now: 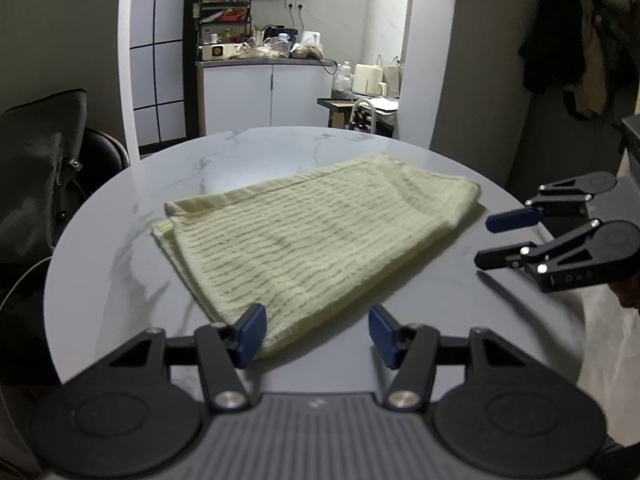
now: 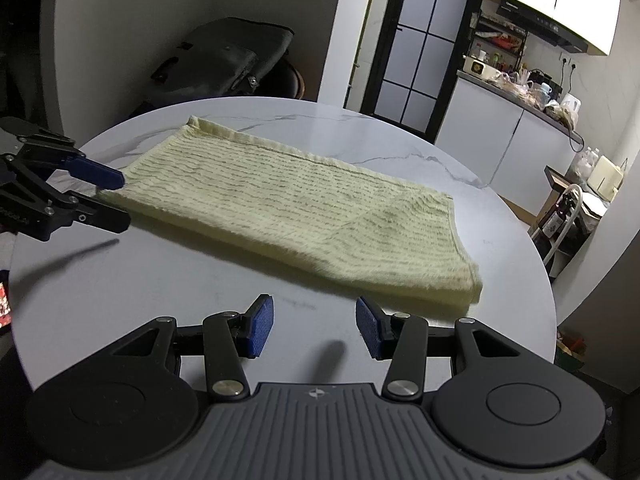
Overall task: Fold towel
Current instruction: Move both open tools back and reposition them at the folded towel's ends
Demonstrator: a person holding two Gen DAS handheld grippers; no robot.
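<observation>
A pale yellow ribbed towel [image 1: 308, 236] lies folded on the round white marble table [image 1: 280, 148]; it also shows in the right wrist view [image 2: 296, 208]. My left gripper [image 1: 318, 334] is open, its blue pads just above the towel's near corner, holding nothing. It shows in the right wrist view [image 2: 116, 200] at the towel's left corner. My right gripper [image 2: 314, 328] is open and empty, above bare table just short of the towel's near edge. It shows in the left wrist view [image 1: 486, 242], off the towel's right end.
A dark bag on a chair [image 2: 224, 60] stands behind the table. A kitchen counter [image 1: 264, 60] with clutter is at the back. Dark clothes [image 1: 576, 40] hang on the right. A small cart [image 2: 568, 216] stands beyond the table's right edge.
</observation>
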